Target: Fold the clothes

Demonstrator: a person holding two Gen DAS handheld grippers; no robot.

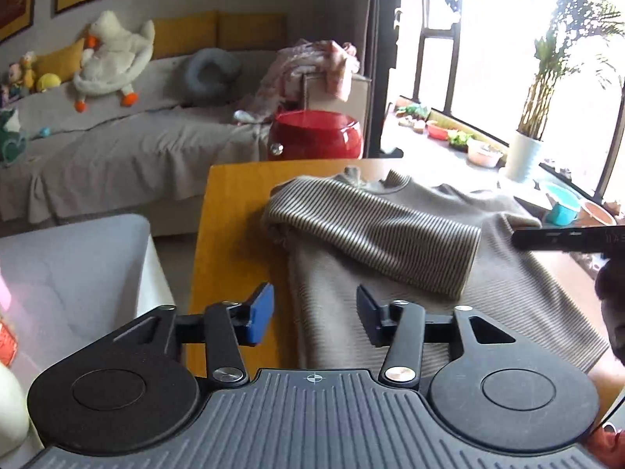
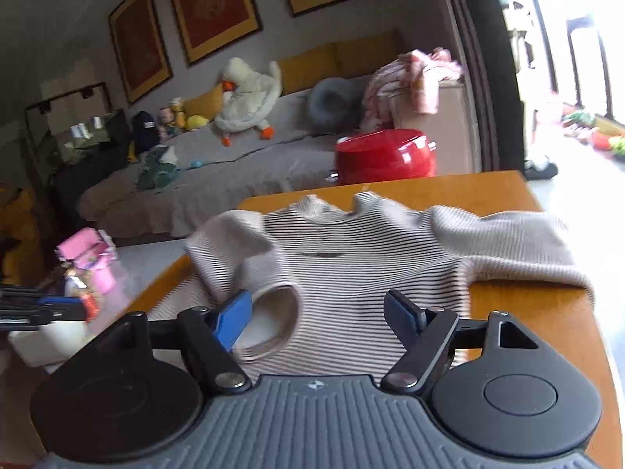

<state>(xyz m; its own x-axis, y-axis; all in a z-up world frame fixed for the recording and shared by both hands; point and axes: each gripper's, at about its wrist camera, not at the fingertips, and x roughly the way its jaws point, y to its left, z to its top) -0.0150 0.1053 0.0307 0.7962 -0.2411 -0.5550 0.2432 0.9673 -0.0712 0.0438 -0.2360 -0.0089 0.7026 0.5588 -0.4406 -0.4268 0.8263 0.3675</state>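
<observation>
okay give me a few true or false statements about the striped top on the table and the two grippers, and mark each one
1. The striped top lies on a wooden table. True.
2. One sleeve is folded across the body. True.
3. The left gripper is clamped on the sleeve. False: it is open, holding nothing.
4. The right gripper is shut. False: its jaws stand apart over the top.
5. A blue pot sits behind the table. False: the pot is red.
</observation>
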